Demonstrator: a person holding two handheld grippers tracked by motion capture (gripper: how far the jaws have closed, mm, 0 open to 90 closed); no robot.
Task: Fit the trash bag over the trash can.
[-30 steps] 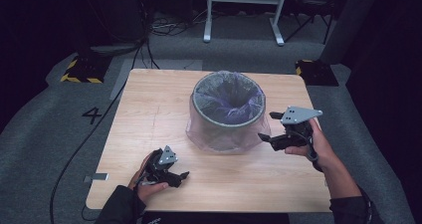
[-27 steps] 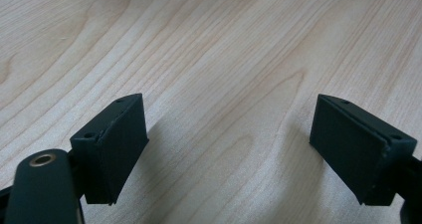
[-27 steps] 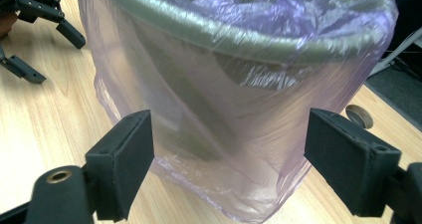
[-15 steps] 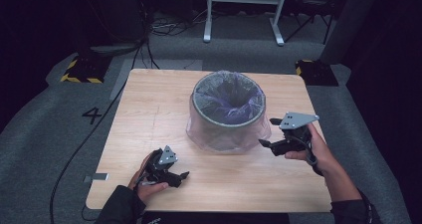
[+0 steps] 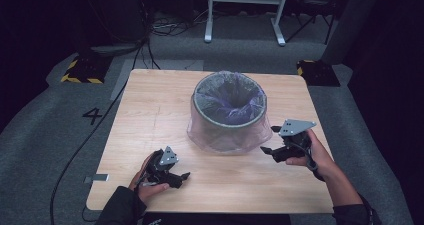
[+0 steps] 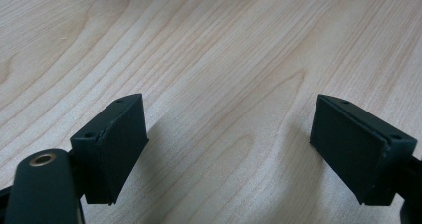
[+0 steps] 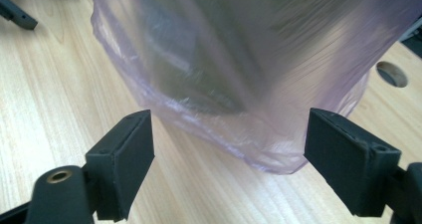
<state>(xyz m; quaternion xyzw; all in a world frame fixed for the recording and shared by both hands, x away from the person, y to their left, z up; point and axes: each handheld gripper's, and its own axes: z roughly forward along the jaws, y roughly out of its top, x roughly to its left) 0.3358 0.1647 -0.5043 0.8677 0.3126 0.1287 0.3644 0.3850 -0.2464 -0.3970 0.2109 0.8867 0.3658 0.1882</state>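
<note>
A round bin (image 5: 229,110) lined with a thin purple plastic bag (image 5: 220,135) stands in the middle of the wooden table (image 5: 150,110). The bag's loose skirt (image 7: 239,84) hangs down the bin's outside to the tabletop. My right gripper (image 5: 273,140) hovers open just right of the bin, its jaws (image 7: 226,159) wide apart and pointed at the bag's lower hem, not touching it. My left gripper (image 5: 181,177) rests low near the table's front left, open, with bare wood (image 6: 224,109) between its jaws.
A round cable hole (image 7: 391,73) is cut in the table beyond the bin. The table's front edge (image 5: 210,210) lies close behind both hands. Grey floor, cables and a white frame's legs (image 5: 245,15) surround the table.
My right gripper has dropped lower and drawn slightly towards the front edge beside the bin. The left gripper has stayed put.
</note>
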